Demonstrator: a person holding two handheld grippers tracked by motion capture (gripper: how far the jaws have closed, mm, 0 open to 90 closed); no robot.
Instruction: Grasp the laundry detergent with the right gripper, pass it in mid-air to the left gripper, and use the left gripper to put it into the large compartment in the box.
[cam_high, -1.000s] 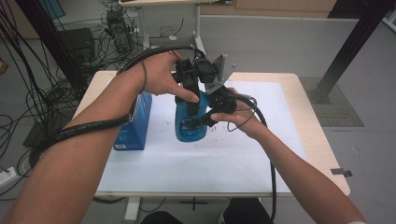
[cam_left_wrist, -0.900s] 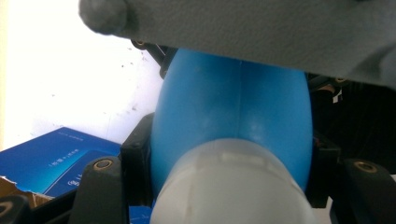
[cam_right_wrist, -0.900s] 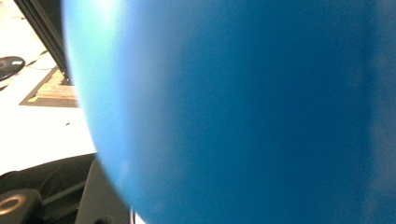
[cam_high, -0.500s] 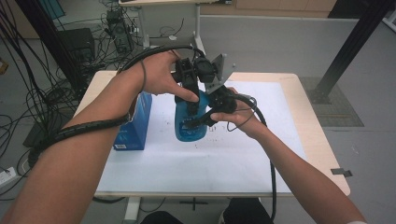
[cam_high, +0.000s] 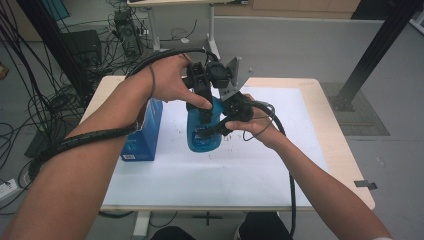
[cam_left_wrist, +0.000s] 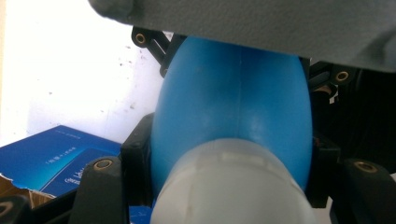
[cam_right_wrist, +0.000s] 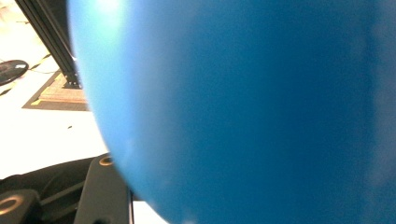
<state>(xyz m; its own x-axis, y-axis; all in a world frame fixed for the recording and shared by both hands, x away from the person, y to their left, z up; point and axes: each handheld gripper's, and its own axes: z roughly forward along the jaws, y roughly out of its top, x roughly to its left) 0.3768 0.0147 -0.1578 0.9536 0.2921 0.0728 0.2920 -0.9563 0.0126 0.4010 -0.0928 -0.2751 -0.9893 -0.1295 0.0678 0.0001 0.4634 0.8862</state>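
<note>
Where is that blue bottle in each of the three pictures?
High view: the blue bottle stands mid-table, between both hand-held grippers.
Left gripper view: it takes up the centre, with its whitish cap nearest the camera.
Right gripper view: its blue side covers most of the picture.
Shared landmark: the white table sheet.

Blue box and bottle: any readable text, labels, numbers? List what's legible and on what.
Blue box: pale print lines on its face in the left gripper view, too blurred to read.
Blue box: a white patch low on its side in the high view, too small to read.
Blue bottle: no print visible; its white cap is plain.
Nothing is legible.
</note>
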